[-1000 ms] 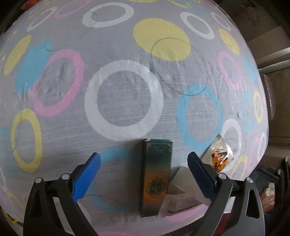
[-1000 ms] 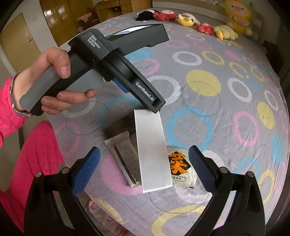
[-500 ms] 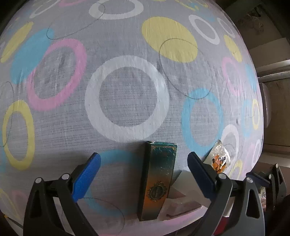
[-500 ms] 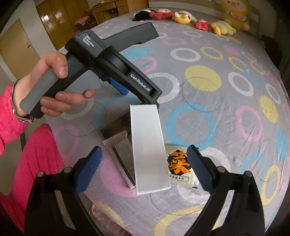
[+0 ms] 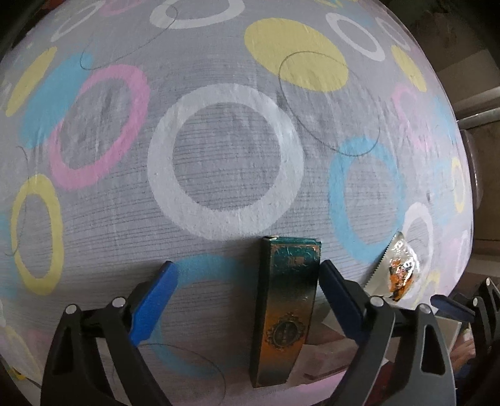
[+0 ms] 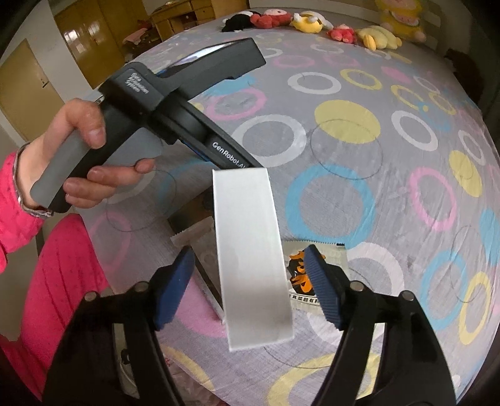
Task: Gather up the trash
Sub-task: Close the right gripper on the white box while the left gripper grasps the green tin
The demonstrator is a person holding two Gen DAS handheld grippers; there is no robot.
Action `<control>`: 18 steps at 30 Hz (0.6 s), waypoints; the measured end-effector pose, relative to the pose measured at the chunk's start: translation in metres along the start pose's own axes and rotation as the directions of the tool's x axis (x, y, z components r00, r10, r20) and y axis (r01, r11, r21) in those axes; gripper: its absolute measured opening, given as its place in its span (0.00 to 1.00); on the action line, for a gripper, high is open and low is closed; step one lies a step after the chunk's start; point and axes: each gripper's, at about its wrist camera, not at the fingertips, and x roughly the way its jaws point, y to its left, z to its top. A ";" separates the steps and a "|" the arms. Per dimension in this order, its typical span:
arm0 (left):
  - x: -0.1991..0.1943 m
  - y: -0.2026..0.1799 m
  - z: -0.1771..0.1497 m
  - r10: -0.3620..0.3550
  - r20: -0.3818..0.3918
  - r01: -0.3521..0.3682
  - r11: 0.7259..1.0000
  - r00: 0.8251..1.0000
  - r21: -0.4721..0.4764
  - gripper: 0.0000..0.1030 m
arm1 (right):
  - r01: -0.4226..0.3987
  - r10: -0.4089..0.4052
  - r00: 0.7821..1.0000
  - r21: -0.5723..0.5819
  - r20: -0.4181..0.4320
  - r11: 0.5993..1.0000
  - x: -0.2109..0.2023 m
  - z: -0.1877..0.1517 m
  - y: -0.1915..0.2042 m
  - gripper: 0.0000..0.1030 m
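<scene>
The left gripper (image 5: 248, 290) is pointed steeply down at a bed (image 5: 225, 162) covered by a grey sheet printed with coloured rings. Its jaws are spread wide and are closing; a long box (image 5: 286, 312) with a teal and orange face lies between them, close against the right-hand blue pad, though contact cannot be confirmed from the left wrist view. In the right wrist view the same gripper's black body is seen gripped by a hand (image 6: 84, 162) in a pink sleeve (image 6: 18, 225), with the thumb laid along the top of the handle and the fingers curled beneath.

The right gripper (image 6: 250, 287) is tilted down at the bed's near edge. Its jaws are closing around the box (image 6: 253, 259), seen here by its plain white side; a gap is visible at each pad, so nothing is pinched yet.

A snack wrapper (image 6: 300, 278) with orange print lies flat on the sheet just beside the box, partly covered by the right-hand pad; in the left wrist view it shows as a crumpled foil shape (image 5: 397, 271). A clear packet (image 6: 200, 240) with a serrated edge is largely hidden behind the box, and its contents cannot be made out. A row of plush toys (image 6: 315, 23) lies along the far side of the bed.
</scene>
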 end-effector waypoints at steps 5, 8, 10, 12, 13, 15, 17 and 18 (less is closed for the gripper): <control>0.003 -0.018 -0.006 0.091 0.021 -0.091 0.996 0.996 0.004 0.70 | 0.003 -0.003 1.000 0.004 -0.003 1.000 0.003 -0.002 -0.001 0.53; 0.006 -0.035 -0.011 0.119 0.033 -0.119 0.993 0.992 -0.001 0.61 | 0.003 -0.003 1.000 0.010 -0.008 1.000 0.005 -0.004 0.000 0.38; 0.005 -0.041 -0.014 0.120 0.037 -0.119 0.993 0.992 -0.012 0.51 | 0.005 -0.005 1.000 0.008 -0.012 1.000 0.006 -0.006 0.001 0.30; 0.001 -0.042 -0.017 0.115 0.042 -0.114 0.993 0.993 -0.021 0.41 | 0.023 -0.023 1.000 0.004 -0.004 1.000 0.005 -0.007 0.003 0.30; 0.000 -0.042 -0.019 0.112 0.042 -0.110 0.993 0.993 -0.029 0.38 | 0.028 -0.028 1.000 0.004 -0.002 1.000 0.005 -0.008 0.003 0.29; -0.001 -0.045 -0.024 0.097 0.044 -0.095 0.994 0.994 -0.051 0.37 | 0.051 -0.051 0.999 0.010 0.007 0.999 0.002 -0.009 0.004 0.29; -0.002 -0.042 -0.027 0.081 0.041 -0.079 0.995 0.996 -0.068 0.36 | 0.064 -0.065 0.998 0.022 0.016 0.998 0.000 -0.009 0.004 0.29; -0.004 -0.039 -0.029 0.070 0.044 -0.066 0.995 0.997 -0.080 0.36 | 0.072 -0.072 0.997 0.030 0.021 0.997 -0.003 -0.009 0.004 0.29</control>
